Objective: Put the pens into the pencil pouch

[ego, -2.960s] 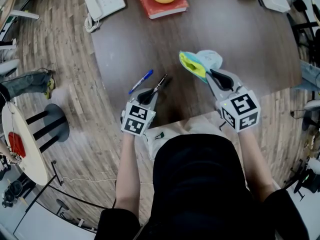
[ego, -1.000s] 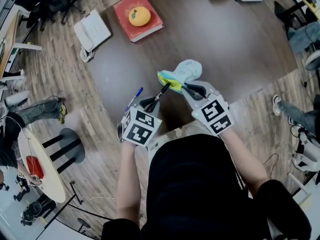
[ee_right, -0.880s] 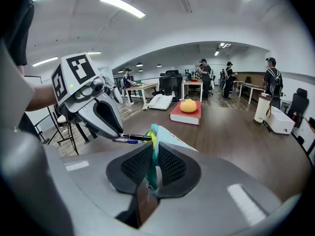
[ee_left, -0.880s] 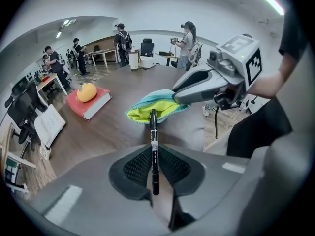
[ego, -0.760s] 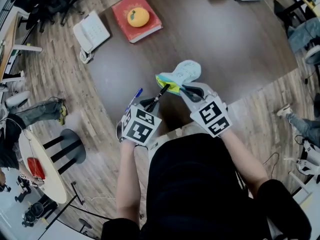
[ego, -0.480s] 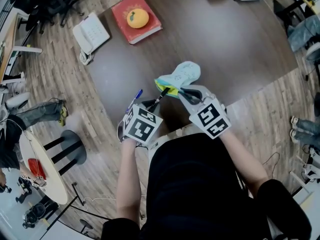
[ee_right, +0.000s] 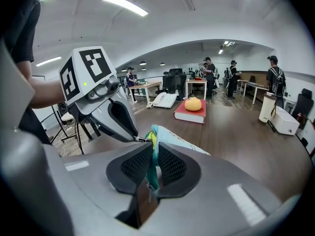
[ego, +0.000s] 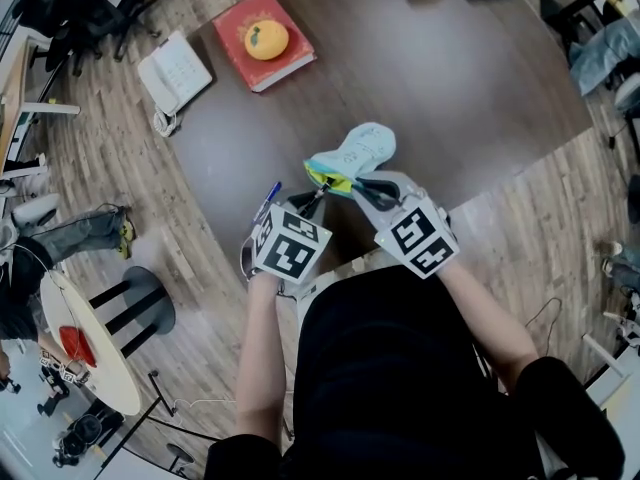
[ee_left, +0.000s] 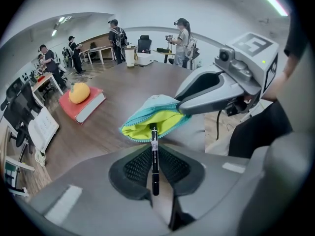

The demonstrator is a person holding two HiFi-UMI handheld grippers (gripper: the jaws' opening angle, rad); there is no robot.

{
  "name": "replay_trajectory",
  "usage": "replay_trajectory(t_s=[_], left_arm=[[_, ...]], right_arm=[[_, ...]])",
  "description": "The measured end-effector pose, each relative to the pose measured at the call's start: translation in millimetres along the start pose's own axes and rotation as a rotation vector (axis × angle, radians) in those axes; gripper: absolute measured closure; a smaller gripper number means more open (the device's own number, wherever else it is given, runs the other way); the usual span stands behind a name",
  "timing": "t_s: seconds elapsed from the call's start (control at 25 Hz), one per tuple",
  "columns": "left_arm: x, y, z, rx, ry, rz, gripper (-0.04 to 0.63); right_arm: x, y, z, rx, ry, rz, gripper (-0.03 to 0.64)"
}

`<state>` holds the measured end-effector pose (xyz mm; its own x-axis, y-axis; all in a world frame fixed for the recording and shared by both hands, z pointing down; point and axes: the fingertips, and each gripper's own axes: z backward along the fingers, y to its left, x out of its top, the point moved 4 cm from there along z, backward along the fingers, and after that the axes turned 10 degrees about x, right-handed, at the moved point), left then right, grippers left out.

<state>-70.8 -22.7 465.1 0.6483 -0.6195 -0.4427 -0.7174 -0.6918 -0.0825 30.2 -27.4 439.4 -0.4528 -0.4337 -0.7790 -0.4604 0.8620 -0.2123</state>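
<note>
The dark table [ego: 470,88] serves only as a base here. The pouch [ego: 358,150] is lifted above the table's near edge, probably so that its mouth can be turned toward the pen. The pouch is held by the right gripper [ee_right: 153,163], whose jaws are closed almost fully on the thin rim beside the zipper, so the mouth is kept hanging open. The left gripper [ee_left: 155,166] is placed just in front of this mouth. Its jaws are pressed together on a black pen [ee_left: 154,149], which is gripped along its back part so that the free front part can be pushed in first. The tip is seen at the mouth, and it seems to be just inside the lining. A blue pen [ego: 268,200] is left lying on the table beside the left gripper, apparently for a later turn.

The pouch is made of soft cloth. It is light blue-green outside with a faint print and bright yellow-green inside, and it is edged by a turquoise zipper. The black pen is slim, with a pale label band near the front. The blue pen is seen only as small and thin, so its details cannot be told.
</note>
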Motion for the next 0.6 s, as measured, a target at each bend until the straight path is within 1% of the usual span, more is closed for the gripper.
replay_trajectory(t_s=[0.28, 0.6], left_arm=[[6.7, -1.2, -4.0, 0.014, -0.024, -0.015, 0.552], [16.8, -8.0, -5.1, 0.013, -0.044, -0.021, 0.552]], right_arm=[[-1.2, 1.7, 0.4, 0.006, 0.002, 0.000, 0.572], [-4.1, 6.5, 1.8, 0.014, 0.006, 0.002, 0.572]])
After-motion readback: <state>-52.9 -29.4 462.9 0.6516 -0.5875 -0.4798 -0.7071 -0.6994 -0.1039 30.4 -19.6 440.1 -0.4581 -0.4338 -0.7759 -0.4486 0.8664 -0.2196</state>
